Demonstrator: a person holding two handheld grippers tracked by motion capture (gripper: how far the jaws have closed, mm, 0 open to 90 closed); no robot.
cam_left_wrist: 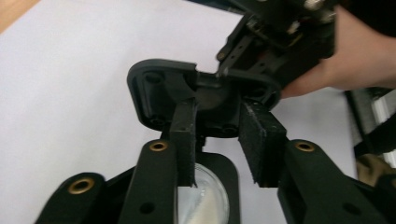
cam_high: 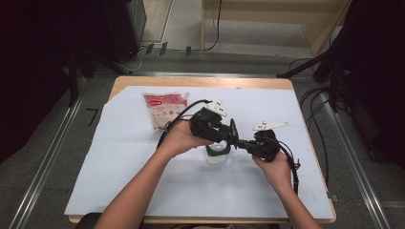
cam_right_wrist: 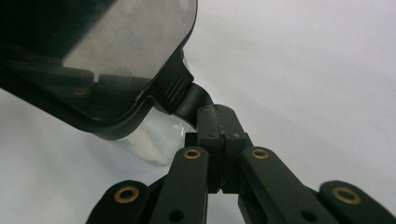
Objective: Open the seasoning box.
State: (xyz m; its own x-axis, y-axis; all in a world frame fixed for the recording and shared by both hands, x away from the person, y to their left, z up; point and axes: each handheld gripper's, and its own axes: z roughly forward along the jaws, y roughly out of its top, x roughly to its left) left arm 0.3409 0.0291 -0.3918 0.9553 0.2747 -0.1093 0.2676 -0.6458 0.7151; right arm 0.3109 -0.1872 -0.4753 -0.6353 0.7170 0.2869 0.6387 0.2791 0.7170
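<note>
A small clear jar (cam_high: pixel 217 153) with something white inside stood on the white sheet (cam_high: pixel 143 167) that covered the desk (cam_high: pixel 191 81), near the middle and between the person's two hands. It carried a black lid (cam_right_wrist: pixel 116 56) with a see-through window, and both tools met at that lid.

The right hand-held gripper (cam_high: pixel 244 142) came in from the right, lying nearly level. In the right gripper view its jaws were drawn tight together (cam_right_wrist: pixel 219 140) on the short black tab (cam_right_wrist: pixel 187 100) that stuck out from the lid's edge. The jar (cam_right_wrist: pixel 154 140) showed just under the lid there, and its glass caught the light.

The left hand-held gripper (cam_high: pixel 232 136) reached over the jar from the left, with the left hand (cam_high: pixel 181 138) wrapped round its body. In the left gripper view its jaws stood at a narrow gap (cam_left_wrist: pixel 222 144), with one padded finger (cam_left_wrist: pixel 184 140) on either side of the middle part of the lid (cam_left_wrist: pixel 154 93). Whether the pads actually pressed on the lid could not be told. The jar's round mouth (cam_left_wrist: pixel 205 196) lay below, between the jaw arms. Beyond the lid the right hand-held gripper (cam_left_wrist: pixel 224 70) pointed in from the upper right, with the right hand (cam_left_wrist: pixel 345 56) behind it.

A flat red and white pouch (cam_high: pixel 165 109) lay on the sheet behind the left hand, well apart from the jar, with the left tool's cable curving across it.
</note>
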